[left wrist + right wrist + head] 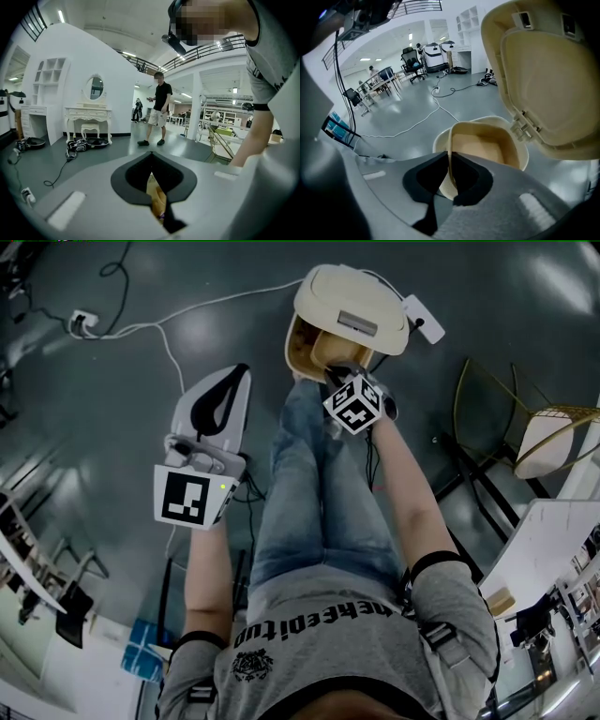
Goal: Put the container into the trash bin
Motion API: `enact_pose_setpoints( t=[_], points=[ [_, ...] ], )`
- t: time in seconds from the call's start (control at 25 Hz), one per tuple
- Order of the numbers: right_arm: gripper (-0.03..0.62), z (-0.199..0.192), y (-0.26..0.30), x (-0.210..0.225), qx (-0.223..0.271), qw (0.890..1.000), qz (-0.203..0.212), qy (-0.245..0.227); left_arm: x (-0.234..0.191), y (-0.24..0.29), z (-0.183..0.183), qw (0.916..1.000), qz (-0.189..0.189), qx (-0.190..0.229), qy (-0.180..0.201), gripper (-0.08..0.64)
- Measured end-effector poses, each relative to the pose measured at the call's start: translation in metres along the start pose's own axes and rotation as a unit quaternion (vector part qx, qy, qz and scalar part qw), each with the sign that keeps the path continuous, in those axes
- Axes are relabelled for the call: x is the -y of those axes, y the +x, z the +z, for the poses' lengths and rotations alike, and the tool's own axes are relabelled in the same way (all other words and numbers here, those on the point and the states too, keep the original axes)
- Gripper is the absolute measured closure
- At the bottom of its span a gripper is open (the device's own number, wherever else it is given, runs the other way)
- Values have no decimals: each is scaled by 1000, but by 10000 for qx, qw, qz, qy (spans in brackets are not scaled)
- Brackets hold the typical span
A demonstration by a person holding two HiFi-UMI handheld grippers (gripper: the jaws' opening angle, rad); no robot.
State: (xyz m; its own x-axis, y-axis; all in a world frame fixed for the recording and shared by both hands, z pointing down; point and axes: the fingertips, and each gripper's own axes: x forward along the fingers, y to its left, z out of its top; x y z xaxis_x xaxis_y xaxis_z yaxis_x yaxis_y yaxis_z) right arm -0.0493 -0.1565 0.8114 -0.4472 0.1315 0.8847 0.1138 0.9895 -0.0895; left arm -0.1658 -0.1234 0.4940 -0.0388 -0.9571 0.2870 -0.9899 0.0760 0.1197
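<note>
A cream trash bin [292, 345] stands on the grey floor ahead of my legs, its lid [352, 306] swung up and open. My right gripper [343, 371] hangs just over the bin's mouth, shut on the rim of a beige container [330, 351]. In the right gripper view the jaws [450, 174] pinch the container's [480, 146] thin wall, with the bin's rim [438, 140] below it and the lid [543, 70] to the right. My left gripper [230, 382] is held off to the left above the floor, its jaws [157, 190] shut on a thin tan scrap [156, 194].
White cables and a power strip [82, 322] lie on the floor at the far left. A gold-framed chair [530, 427] and a white table [553, 540] stand to the right. In the left gripper view a person [159, 108] stands beyond a white vanity [89, 117].
</note>
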Motion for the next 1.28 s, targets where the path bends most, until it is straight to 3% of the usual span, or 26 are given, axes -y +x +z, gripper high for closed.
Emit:
enact_pose_setpoints(
  t=[0.12,0.2,0.36,0.48,0.56,1.28],
  points=[
    [529,0,4,13,-54,9995,-312,-87,-1,-1,-1,10000,-4,-48,37,548],
    [492,-1,4,13,-34,9997,-252,-22,-2,-1,-2,10000,12,-62,44,549],
    [492,-7,1,3,10,10000,-53,79,2,1,-2,10000,-8,-32,52,549],
    [523,-9,-2,2,54,9999,-62,144,6,3,-1,10000,-61,-4,77,549],
    [590,-8,-7,4,162,9995,-134,229,8,4,0,9999,-84,10,77,549],
    [591,24,-88,5,1251,9800,-540,1453,29,-4,22,9987,-405,135,291,549]
  ],
)
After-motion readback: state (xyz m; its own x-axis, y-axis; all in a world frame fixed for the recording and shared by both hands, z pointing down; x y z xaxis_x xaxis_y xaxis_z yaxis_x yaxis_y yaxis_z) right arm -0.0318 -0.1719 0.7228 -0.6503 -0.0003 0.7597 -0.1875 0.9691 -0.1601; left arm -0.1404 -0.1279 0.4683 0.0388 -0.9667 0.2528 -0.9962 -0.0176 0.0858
